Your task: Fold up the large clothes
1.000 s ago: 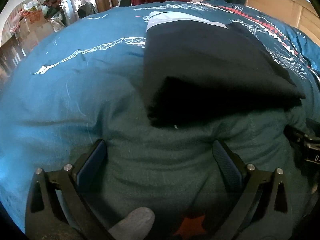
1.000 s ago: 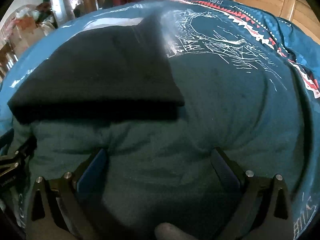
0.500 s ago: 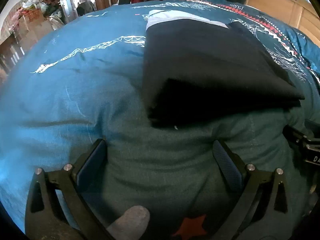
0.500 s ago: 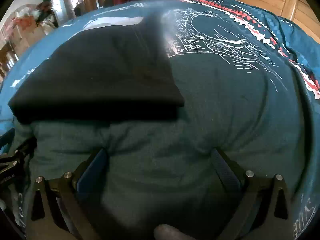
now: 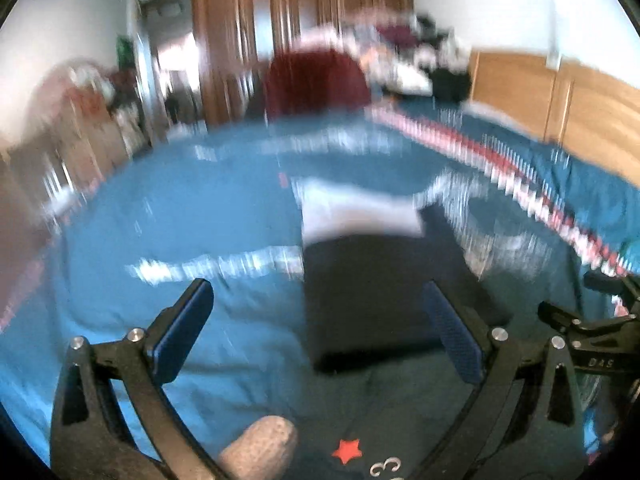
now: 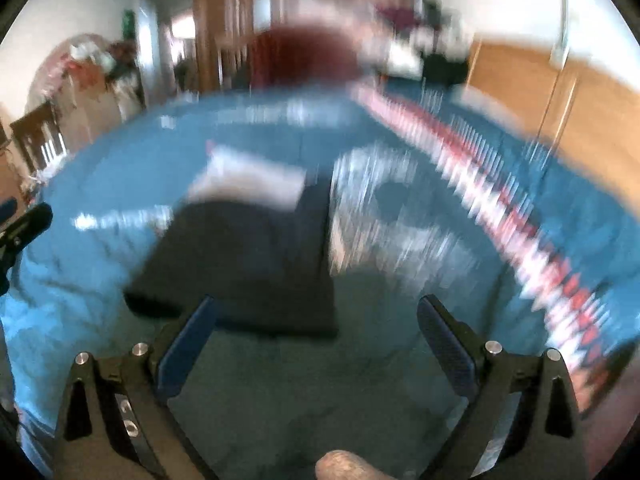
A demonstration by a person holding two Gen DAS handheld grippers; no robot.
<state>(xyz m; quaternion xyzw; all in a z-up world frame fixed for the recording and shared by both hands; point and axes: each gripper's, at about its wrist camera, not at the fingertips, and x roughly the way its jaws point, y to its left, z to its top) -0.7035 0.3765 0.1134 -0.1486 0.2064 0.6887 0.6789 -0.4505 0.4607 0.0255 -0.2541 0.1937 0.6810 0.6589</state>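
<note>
Compared with half a second earlier, both cameras had swung up and away from the bed: where the views had been filled by cloth at close range, they now took in the wardrobe point(image 5: 304, 40) and far wall, heavily blurred by motion. We judged this to mean we had let go and pulled back, the fold being finished or nearly so. Our left gripper point(image 5: 320, 336) had its jaws spread wide with nothing between them, and our right gripper point(image 6: 316, 344) was equally wide and empty. The folded dark garment point(image 5: 384, 292) lay flat on the teal patterned bedspread point(image 5: 180, 208), just ahead of both grippers, with one pale panel point(image 5: 356, 216) showing at its far end. We counted one garment, one bedspread and two grippers. One dark red heap point(image 5: 316, 80) sat beyond the bed, too blurred to identify.
</note>
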